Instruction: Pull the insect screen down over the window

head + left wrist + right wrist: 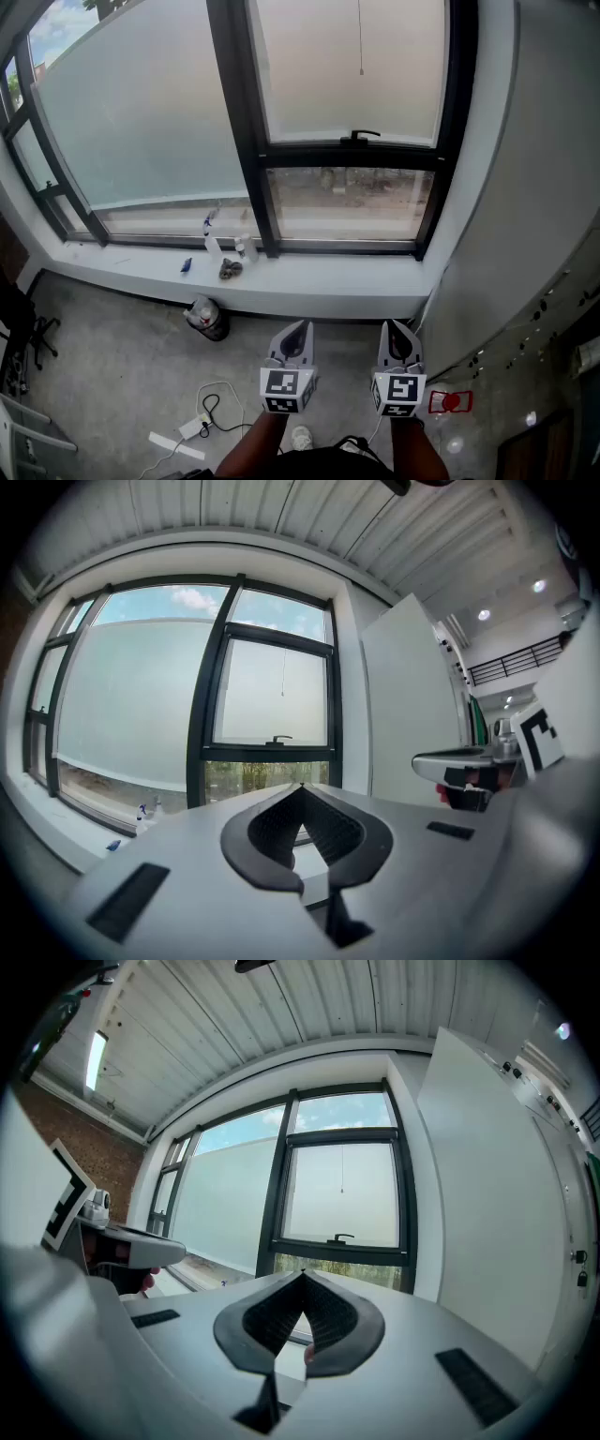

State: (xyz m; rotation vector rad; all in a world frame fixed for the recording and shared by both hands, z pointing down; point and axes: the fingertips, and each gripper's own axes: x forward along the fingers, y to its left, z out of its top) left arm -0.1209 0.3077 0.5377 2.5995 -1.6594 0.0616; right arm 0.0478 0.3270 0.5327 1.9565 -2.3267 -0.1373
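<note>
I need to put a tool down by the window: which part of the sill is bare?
The sill is bare under the right pane, between centre post and wall. Bottles crowd it just left of the post.

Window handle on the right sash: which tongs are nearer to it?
Right. The right tongs sit almost straight below the window handle; the left tongs are further left, below the centre mullion. Both are well short of it.

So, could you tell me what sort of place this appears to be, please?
Probably a bare, loft-like workroom, perhaps not yet fitted out: a tall black-framed window over a white sill, a rough concrete floor with loose cable lying on it, and a ribbed ceiling.
</note>
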